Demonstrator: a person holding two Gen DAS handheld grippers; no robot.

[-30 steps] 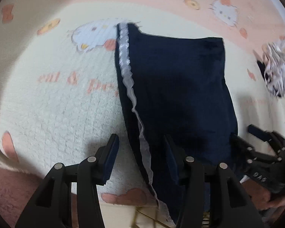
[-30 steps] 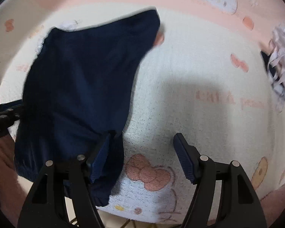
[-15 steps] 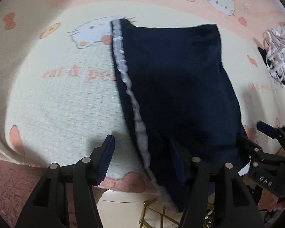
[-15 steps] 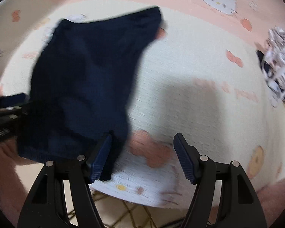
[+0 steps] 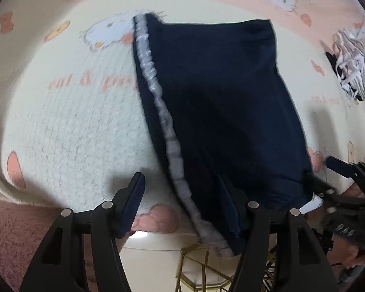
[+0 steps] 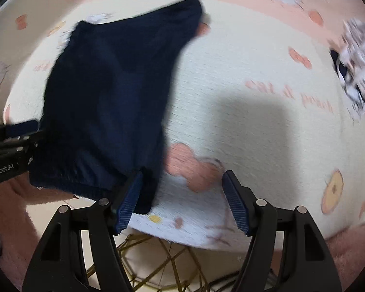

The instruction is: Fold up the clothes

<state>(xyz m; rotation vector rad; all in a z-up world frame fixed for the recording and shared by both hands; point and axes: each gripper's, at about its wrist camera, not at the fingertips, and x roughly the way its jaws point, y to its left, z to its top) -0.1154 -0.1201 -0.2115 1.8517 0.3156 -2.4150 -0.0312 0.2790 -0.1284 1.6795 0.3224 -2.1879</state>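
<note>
Navy shorts (image 5: pixel 221 112) with a white side stripe (image 5: pixel 158 102) lie on the cream Hello Kitty blanket (image 5: pixel 73 126), waistband hanging past its near edge. My left gripper (image 5: pixel 182 199) is open; the striped edge runs between its fingers and drapes over the right finger. In the right wrist view the shorts (image 6: pixel 109 92) lie at left. My right gripper (image 6: pixel 182 199) is open, its left finger against the waistband corner. Each gripper shows at the other view's edge.
A crumpled white and dark garment (image 5: pixel 352 68) lies at the far right of the blanket, also in the right wrist view (image 6: pixel 357 73). The blanket's near edge hangs over a gold wire frame (image 5: pixel 206 267) and pale floor. Pink fleece (image 5: pixel 12 231) lies at the lower left.
Both grippers have pulled back toward the blanket's near edge, staying open. The shorts' waistband now hangs over that edge, and the floor and wire frame have come into view.
</note>
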